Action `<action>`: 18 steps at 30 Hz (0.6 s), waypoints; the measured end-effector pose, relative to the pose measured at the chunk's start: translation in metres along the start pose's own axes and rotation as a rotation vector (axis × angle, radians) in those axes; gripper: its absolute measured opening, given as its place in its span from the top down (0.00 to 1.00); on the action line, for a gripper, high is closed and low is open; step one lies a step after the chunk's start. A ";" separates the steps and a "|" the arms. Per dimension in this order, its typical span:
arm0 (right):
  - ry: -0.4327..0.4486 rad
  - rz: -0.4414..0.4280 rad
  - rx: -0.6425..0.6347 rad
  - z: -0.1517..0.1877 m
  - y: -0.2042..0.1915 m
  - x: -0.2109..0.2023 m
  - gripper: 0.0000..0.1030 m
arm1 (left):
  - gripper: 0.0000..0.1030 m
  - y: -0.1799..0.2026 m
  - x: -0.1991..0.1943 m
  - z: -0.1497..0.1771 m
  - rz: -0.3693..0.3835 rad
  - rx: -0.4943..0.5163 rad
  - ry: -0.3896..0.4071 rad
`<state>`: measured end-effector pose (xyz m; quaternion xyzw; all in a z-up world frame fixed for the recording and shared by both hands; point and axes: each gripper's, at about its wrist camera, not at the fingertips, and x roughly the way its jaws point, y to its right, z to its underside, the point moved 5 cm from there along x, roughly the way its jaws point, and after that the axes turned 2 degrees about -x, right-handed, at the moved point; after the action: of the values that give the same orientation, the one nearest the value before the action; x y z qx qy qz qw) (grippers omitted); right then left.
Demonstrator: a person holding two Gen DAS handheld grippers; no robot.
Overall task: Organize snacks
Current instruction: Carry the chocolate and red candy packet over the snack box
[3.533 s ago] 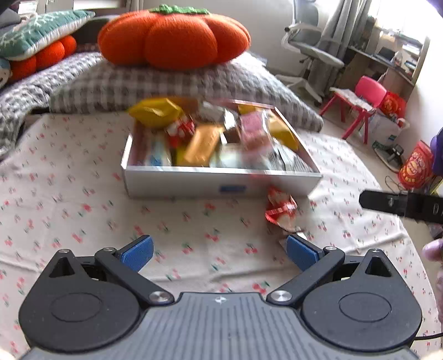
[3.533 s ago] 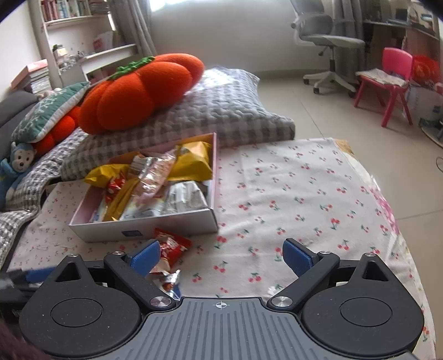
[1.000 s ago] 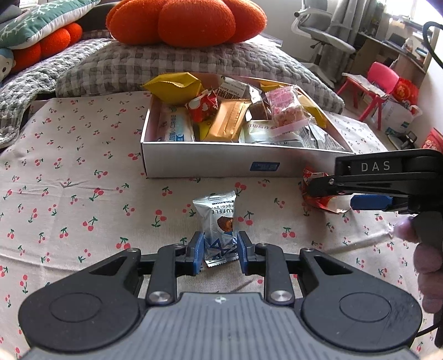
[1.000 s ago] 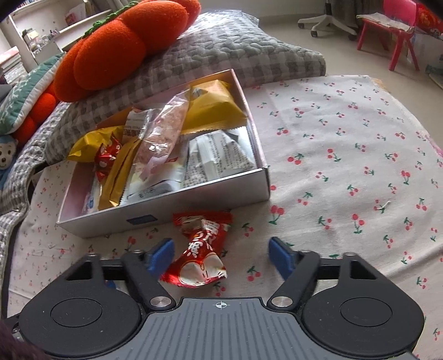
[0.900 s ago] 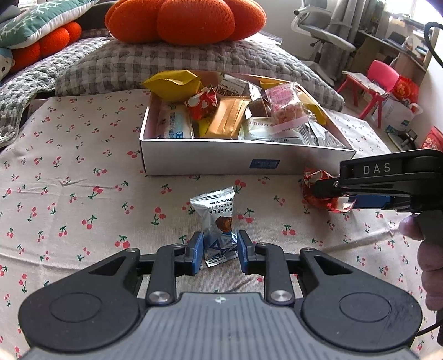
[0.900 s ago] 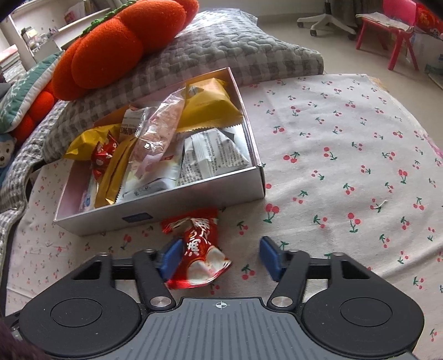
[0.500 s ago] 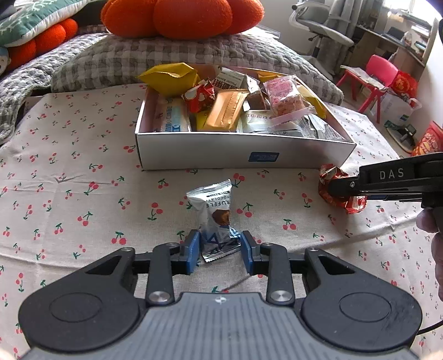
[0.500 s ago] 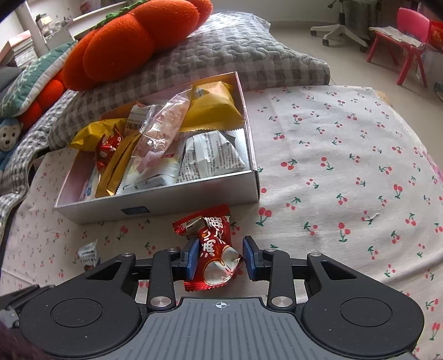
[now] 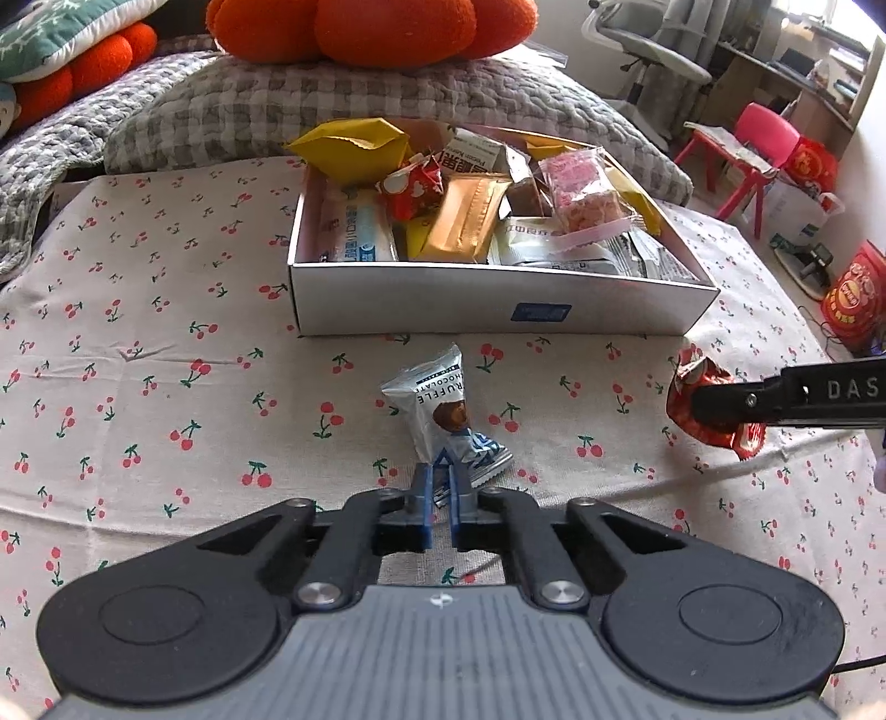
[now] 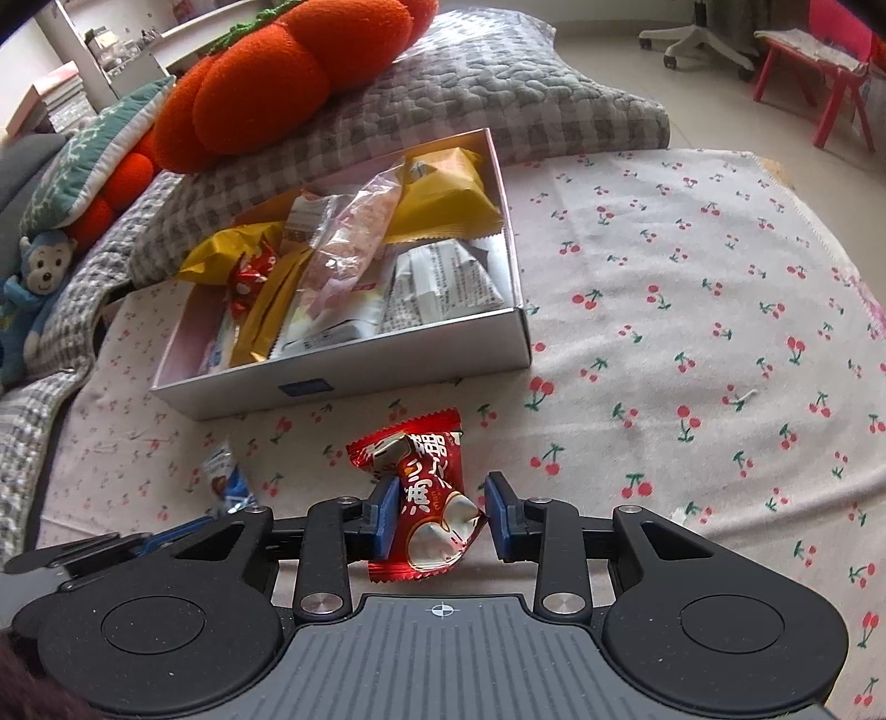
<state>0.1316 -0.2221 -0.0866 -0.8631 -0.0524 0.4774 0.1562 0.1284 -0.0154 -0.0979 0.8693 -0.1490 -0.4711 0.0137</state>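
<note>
A white snack box (image 9: pixel 498 310) full of wrapped snacks stands on the cherry-print cloth; it also shows in the right wrist view (image 10: pixel 354 376). My left gripper (image 9: pixel 440 498) is shut on the near end of a silver-blue chocolate truffle packet (image 9: pixel 437 410), which lies just in front of the box. My right gripper (image 10: pixel 443 515) is shut on a red candy packet (image 10: pixel 426 498), held a little above the cloth right of the box front. The red packet also shows in the left wrist view (image 9: pixel 703 410).
A grey checked cushion (image 9: pixel 343 105) with an orange pumpkin pillow (image 9: pixel 371 27) lies right behind the box. A blue monkey toy (image 10: pixel 33 293) sits at far left. A pink child's chair (image 9: pixel 758 144) and an office chair (image 9: pixel 648 44) stand on the floor beyond.
Both grippers have closed: the left onto the truffle packet's end, the right onto the red candy packet, which is now lifted slightly and drawn back from the box.
</note>
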 end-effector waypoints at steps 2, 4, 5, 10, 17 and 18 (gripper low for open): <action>-0.001 -0.012 0.005 0.000 -0.001 -0.002 0.69 | 0.98 0.000 -0.002 -0.001 0.007 0.001 0.003; -0.001 -0.022 0.011 0.000 -0.003 -0.004 0.69 | 0.99 0.000 -0.005 -0.003 0.015 -0.004 0.007; -0.002 -0.028 0.015 0.000 -0.003 -0.004 0.69 | 0.99 0.000 -0.007 -0.004 0.022 -0.007 0.009; 0.007 -0.064 0.034 -0.002 -0.007 -0.009 0.69 | 1.00 0.001 -0.021 -0.013 0.056 -0.016 0.040; 0.040 -0.106 0.047 -0.010 -0.017 -0.016 0.69 | 1.00 -0.001 -0.040 -0.025 0.096 -0.032 0.073; 0.043 -0.110 0.048 -0.011 -0.018 -0.016 0.69 | 1.00 -0.001 -0.040 -0.025 0.095 -0.033 0.066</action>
<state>0.1328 -0.2109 -0.0623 -0.8651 -0.0849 0.4506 0.2036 0.1285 -0.0066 -0.0520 0.8760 -0.1818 -0.4434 0.0552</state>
